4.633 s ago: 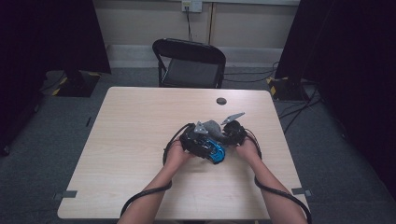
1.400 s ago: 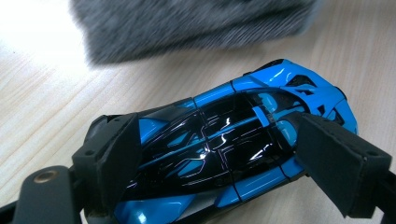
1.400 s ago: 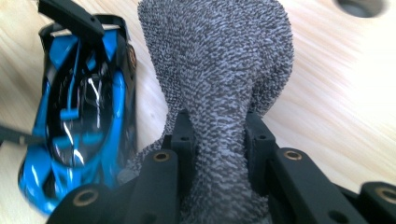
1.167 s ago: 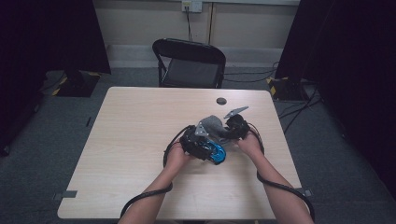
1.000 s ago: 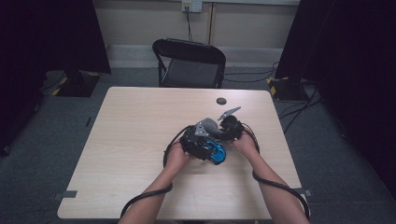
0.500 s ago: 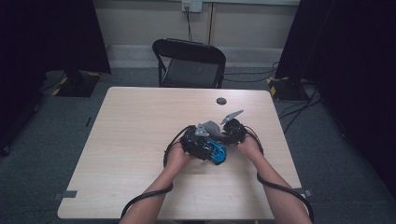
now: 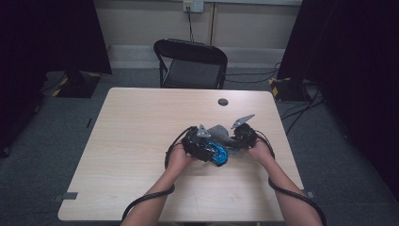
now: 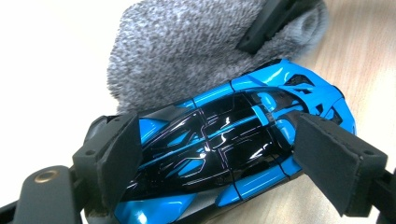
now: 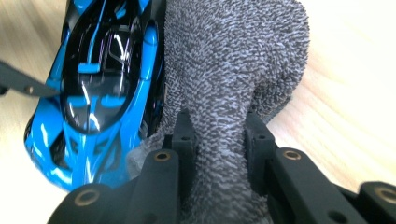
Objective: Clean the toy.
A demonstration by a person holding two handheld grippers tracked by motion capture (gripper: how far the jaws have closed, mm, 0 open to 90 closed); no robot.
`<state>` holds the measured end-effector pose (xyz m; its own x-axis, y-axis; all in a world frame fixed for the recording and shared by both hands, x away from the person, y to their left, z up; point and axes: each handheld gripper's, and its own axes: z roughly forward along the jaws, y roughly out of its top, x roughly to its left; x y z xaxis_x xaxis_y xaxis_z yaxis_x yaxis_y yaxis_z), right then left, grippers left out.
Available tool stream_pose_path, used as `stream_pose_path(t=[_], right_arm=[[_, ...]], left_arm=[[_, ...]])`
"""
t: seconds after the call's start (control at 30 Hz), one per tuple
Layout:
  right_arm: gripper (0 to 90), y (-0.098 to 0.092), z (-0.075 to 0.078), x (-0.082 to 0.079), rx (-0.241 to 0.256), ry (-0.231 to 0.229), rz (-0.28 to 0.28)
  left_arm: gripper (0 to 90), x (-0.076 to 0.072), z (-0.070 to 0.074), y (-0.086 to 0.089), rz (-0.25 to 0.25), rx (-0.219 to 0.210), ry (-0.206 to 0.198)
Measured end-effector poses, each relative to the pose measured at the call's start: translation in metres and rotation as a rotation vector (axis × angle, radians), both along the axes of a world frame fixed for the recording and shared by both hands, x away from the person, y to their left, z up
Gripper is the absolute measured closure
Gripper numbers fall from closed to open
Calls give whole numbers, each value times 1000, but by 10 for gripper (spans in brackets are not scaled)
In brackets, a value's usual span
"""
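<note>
Now we hold the blue toy car [image 8: 224,149] across its length in the left gripper [image 8: 233,168], its jaws part open and closed against the car's two ends. Our right gripper [image 9: 217,140] has its jaws pinched on a fold of the grey cloth [image 9: 233,70], which lies against the car's side near the middle of the counter [image 7: 141,122]. Compared with a second ago, the right gripper [image 7: 244,134] has come back in beside the car [image 7: 217,153] after tilting slightly outward, while the left gripper [image 7: 200,143] has stayed put. We judge this to be a wiping stroke in progress, with the car's side being rubbed clean.
</note>
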<state>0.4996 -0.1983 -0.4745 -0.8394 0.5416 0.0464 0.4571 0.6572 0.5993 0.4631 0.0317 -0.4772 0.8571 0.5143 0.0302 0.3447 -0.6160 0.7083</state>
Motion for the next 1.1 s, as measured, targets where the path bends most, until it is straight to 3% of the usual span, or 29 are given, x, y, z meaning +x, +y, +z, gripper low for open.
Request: stream_pose_path(t=[0.73,1.1], right_arm=[[714,-31,0,-34,29,-13,54],[713,-55,-2,-50,49,0,42]], left_arm=[[156,0,1,-1,3,5,3],[155,0,1,-1,4,9,4]])
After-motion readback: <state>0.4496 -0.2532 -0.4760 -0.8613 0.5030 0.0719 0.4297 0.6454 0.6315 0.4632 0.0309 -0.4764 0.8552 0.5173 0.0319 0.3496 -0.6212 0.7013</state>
